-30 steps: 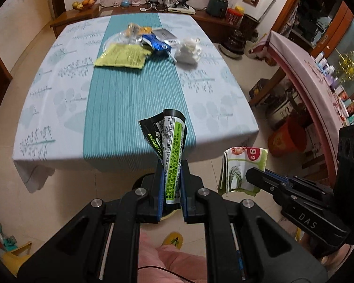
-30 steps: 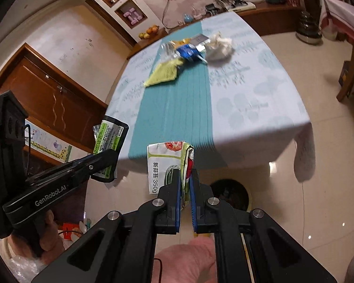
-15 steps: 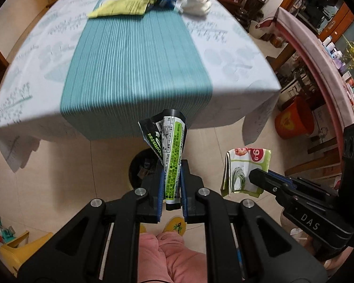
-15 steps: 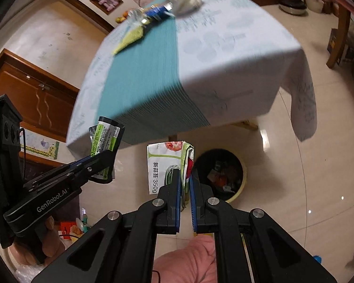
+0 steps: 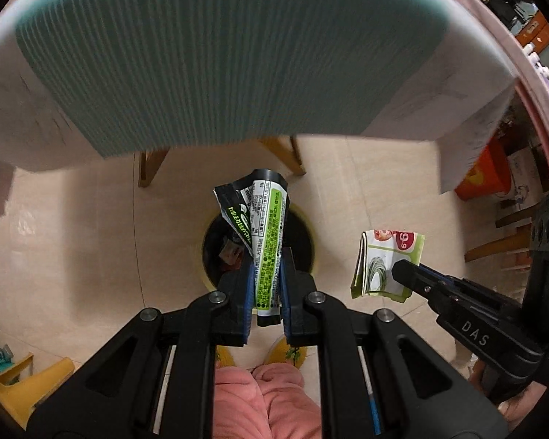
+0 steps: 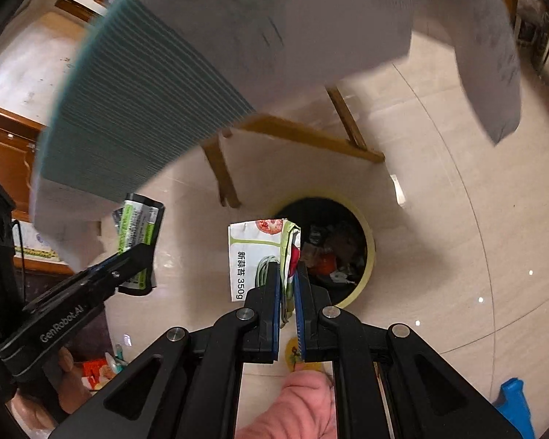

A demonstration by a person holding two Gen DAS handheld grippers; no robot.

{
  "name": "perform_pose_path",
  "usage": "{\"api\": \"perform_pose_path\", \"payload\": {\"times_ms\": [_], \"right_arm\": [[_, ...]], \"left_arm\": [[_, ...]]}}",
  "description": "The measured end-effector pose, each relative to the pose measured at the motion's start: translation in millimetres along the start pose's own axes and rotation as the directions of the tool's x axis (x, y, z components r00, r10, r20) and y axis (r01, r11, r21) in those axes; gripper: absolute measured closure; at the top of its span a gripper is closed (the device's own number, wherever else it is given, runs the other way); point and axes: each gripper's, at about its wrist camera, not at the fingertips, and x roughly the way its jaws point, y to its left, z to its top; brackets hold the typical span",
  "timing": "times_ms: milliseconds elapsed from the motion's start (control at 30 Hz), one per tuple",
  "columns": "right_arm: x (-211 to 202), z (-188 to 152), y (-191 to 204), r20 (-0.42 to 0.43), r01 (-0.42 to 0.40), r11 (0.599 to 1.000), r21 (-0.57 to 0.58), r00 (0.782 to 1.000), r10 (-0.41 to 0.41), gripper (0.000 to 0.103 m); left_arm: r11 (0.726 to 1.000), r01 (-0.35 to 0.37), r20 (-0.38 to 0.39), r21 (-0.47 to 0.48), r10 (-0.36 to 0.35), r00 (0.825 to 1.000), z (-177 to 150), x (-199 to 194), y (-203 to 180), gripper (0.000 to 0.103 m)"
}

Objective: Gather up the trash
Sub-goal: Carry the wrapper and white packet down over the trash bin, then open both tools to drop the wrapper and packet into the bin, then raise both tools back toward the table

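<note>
Trash here is two flimsy wrappers. Left wrist view: the left gripper (image 5: pixel 266 285) is clamped on the lower end of a black-and-green wrapper (image 5: pixel 263 234), right over the bin (image 5: pixel 307 226). Looks feather-light and crinkly, so an edge pinch seems plenty.

Right wrist view: the right gripper (image 6: pixel 286 289) pinches a folded white-green packet (image 6: pixel 260 252) beside the bin's rim (image 6: pixel 368 256); it'll probably flutter when dropped.

My left gripper (image 5: pixel 266 278) is matt black plastic; the black-and-green wrapper (image 5: pixel 263 226) looks like glossy film. Right of that wrapper, the folded packet (image 5: pixel 388 263) looks printed and creased. Above it hangs ribbed teal cloth (image 5: pixel 230 55); below, glossy floor tile (image 5: pixel 91 241).
</note>
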Motion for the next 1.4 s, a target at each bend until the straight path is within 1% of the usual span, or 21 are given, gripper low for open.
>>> {"api": "perform_pose_path", "payload": {"times_ms": [33, 133, 233, 333, 367, 400, 433, 467, 500, 567, 600, 733, 833, 900, 1067, 1233, 1300, 1400], "right_arm": [[16, -2, -4, -0.013, 0.009, 1.0, 0.004, 1.0, -0.009, 0.096], [52, -6, -9, -0.036, 0.025, 1.0, 0.0, 0.999, -0.025, 0.096], [87, -7, -11, -0.046, 0.032, 0.999, -0.016, 0.998, -0.033, 0.096], [120, -7, -12, -0.057, 0.025, 0.999, -0.03, 0.998, -0.027, 0.094], [130, -7, -13, -0.058, 0.029, 0.999, -0.037, 0.998, -0.031, 0.092], [139, -7, -15, -0.059, 0.031, 0.999, -0.042, 0.998, -0.033, 0.087], [147, -7, -16, -0.059, 0.03, 0.999, -0.045, 0.998, -0.033, 0.084], [155, -7, -17, -0.058, 0.028, 0.999, -0.044, 0.998, -0.031, 0.075], [159, -6, -19, -0.059, 0.025, 0.999, -0.04, 0.998, -0.028, 0.068], [168, -7, -21, -0.06, 0.024, 0.999, -0.034, 0.998, -0.026, 0.066], [171, -7, -22, -0.058, 0.027, 0.999, -0.035, 0.998, -0.029, 0.066], [179, -7, -24, -0.046, 0.048, 0.998, -0.038, 0.998, -0.049, 0.065], [173, -5, -24, -0.047, 0.061, 0.998, -0.033, 0.997, -0.063, 0.065], [170, -5, -27, -0.048, 0.067, 0.997, -0.032, 0.997, -0.068, 0.065], [145, -3, -20, -0.038, 0.069, 0.997, -0.035, 0.997, -0.071, 0.065], [96, -2, -4, -0.029, 0.067, 0.997, -0.047, 0.997, -0.069, 0.065], [67, -2, 6, -0.025, 0.066, 0.996, -0.058, 0.997, -0.067, 0.065], [26, 2, 20, -0.018, 0.067, 0.995, -0.076, 0.997, -0.068, 0.065]], "left_arm": [[1.0, -0.002, -0.01, -0.007, 0.002, 1.0, -4, 15, 5, 0.094], [1.0, -0.004, -0.024, -0.014, 0.004, 1.0, -8, 44, 13, 0.094], [1.0, 0.01, -0.029, -0.016, -0.01, 1.0, -11, 73, 21, 0.093], [1.0, 0.006, -0.027, -0.004, -0.006, 1.0, -12, 100, 25, 0.088], [1.0, 0.007, -0.029, 0.004, -0.007, 1.0, -12, 109, 27, 0.083], [1.0, 0.007, -0.03, 0.008, -0.007, 1.0, -12, 115, 28, 0.078], [1.0, 0.008, -0.03, 0.01, -0.008, 1.0, -12, 124, 30, 0.071], [1.0, 0.009, -0.027, 0.012, -0.009, 1.0, -12, 129, 31, 0.063], [1.0, 0.007, -0.024, 0.015, -0.007, 1.0, -12, 136, 32, 0.058], [1.0, -0.006, -0.023, 0.02, 0.006, 1.0, -12, 146, 32, 0.032], [1.0, -0.01, -0.021, 0.022, 0.01, 1.0, -13, 149, 33, 0.03], [0.999, -0.028, 0.006, 0.032, 0.027, 1.0, -16, 157, 36, 0.03], [0.998, -0.045, 0.035, 0.048, 0.043, 0.998, -15, 154, 35, 0.03], [0.997, -0.048, 0.039, 0.053, 0.046, 0.998, -14, 150, 34, 0.03], [0.998, -0.053, 0.038, 0.044, 0.051, 0.998, -11, 118, 29, 0.03], [0.998, -0.049, 0.032, 0.026, 0.049, 0.998, -7, 67, 24, 0.03], [0.997, -0.067, 0.025, 0.037, 0.066, 0.997, -8, 48, 20, 0.03], [0.995, -0.075, 0.011, 0.06, 0.075, 0.997, -7, 10, 11, 0.03]]}}
